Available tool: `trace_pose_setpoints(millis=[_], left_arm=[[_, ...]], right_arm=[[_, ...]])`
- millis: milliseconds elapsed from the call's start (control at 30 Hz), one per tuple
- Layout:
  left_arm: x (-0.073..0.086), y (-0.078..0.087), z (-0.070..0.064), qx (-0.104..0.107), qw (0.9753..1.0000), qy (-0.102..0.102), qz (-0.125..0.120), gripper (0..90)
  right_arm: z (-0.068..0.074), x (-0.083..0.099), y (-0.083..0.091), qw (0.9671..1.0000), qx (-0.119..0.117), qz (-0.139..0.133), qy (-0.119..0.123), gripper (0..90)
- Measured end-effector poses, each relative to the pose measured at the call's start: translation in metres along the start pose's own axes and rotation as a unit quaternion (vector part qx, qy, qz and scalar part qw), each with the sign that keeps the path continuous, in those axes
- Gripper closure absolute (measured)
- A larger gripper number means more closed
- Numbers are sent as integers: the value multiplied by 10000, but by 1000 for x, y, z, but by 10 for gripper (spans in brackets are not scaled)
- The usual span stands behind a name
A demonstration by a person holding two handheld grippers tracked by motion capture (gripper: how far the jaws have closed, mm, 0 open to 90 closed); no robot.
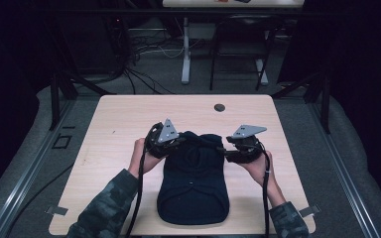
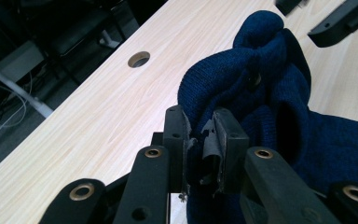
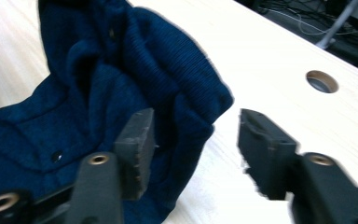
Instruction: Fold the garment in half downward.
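A dark blue knit garment [image 1: 193,178] lies on a light wooden table [image 1: 124,124], seen from above, near the person's edge and roughly midway between the table's sides. Its near end lies flat; its far end is bunched up between two hand-held grippers.

The left gripper [image 1: 171,141] is at the garment's far left corner. In the left gripper view its black jaws are pressed almost together, pinching a fold of the blue knit [image 2: 261,98] between them. The fabric rises in a crumpled peak beyond the jaws.

The right gripper [image 1: 230,148] is at the garment's far right corner. In the right gripper view its jaws are spread wide: one jaw rests against the ribbed edge of the garment [image 3: 121,93], the other sits over bare table, apart from the cloth.

A round hole [image 1: 220,107] is set in the table near its far edge. Camouflage-patterned sleeves [image 1: 106,208] enter from the bottom
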State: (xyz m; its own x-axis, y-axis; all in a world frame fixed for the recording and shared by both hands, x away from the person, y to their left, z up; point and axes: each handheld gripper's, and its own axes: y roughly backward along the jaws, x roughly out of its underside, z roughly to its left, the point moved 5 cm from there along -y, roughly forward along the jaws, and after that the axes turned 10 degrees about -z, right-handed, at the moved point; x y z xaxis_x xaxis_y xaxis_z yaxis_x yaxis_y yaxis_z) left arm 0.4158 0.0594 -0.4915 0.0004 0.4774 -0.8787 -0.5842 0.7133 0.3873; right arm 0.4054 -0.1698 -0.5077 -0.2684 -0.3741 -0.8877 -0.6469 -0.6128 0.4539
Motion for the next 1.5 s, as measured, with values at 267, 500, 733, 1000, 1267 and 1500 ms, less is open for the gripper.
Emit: trace_pose_setpoints(millis=[267,500,733,1000,1267,1500], left_arm=[[0,3,-5,103,9999,-79,-84,777],[3,9,-8,129,9998,-131,-118,776],[5,13,-14,193,9993,-240,-228,776],[4,15,-18,274,9986,-354,-268,776],[9,16,-20,265,9987,-370,-227,771],[12,18,-23,333,9987,-345,-144,728]], right_arm=[[4,-3,-5,9998,-76,134,89,614],[10,-4,1,9997,-27,52,234,824],[19,-4,4,9992,-84,78,393,741],[7,-13,-5,9994,-346,72,23,337],[17,-9,-9,9983,-488,225,226,698],[29,-9,1,9976,-435,241,472,727]])
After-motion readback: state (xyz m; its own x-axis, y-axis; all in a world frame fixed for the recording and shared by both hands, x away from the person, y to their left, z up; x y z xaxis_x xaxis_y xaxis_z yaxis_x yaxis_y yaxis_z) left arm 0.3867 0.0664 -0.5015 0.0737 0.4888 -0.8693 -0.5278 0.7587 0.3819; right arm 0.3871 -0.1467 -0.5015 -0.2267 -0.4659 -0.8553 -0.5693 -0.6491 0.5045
